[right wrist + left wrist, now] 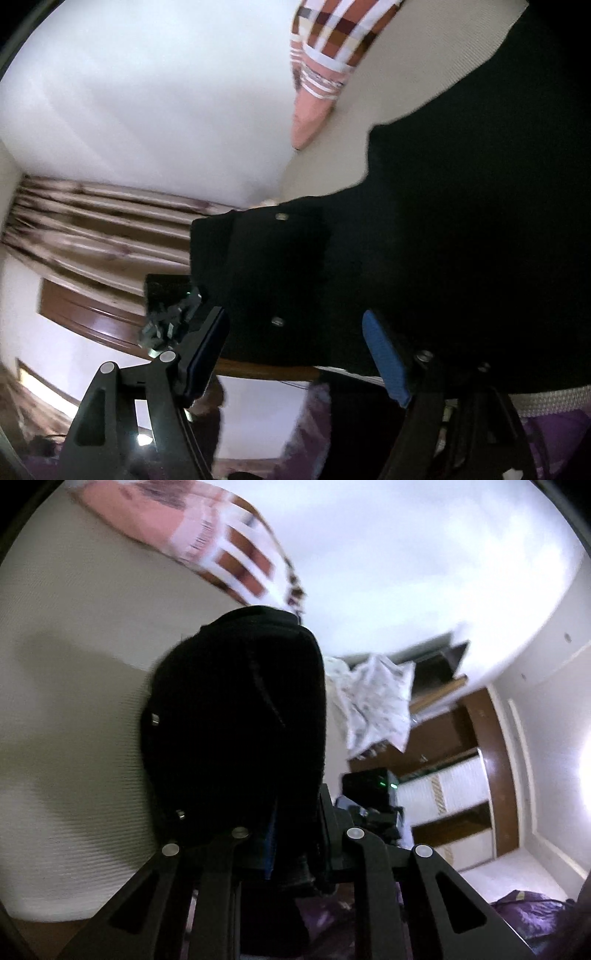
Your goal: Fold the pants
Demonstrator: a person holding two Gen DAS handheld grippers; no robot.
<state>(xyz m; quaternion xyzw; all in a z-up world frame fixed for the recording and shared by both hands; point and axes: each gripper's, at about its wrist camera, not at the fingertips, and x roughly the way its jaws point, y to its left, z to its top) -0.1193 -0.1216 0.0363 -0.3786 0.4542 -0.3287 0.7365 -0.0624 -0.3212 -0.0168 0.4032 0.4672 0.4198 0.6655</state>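
The bed (pixel 66 709) is the largest thing in view — a cream, ribbed mattress cover filling the left of the left wrist view. A pink and brown striped pillow (pixel 207 535) lies at its far end, and a white floral pillow (pixel 376 705) sits off to the right near the brown wardrobe (pixel 476 720). In the right wrist view brown striped curtains (pixel 103 225) hang along the white wall.

The black pants (pixel 461 221) spread across the bed in the right wrist view, dark and nearly featureless, with two small metal rivets showing on the near corner. That corner reaches between the fingers of the right tongs (pixel 295 354), which stand spread wide; the blue pads (pixel 384 358) are apart from the cloth, not pressing it.

In the left wrist view another part of the pants bunches up as a rounded black mass, raised above the mattress. The left tongs (pixel 291 853) are pressed together on this fabric, pinching it — the cloth rises straight out of the closed fingers and hides their tips.
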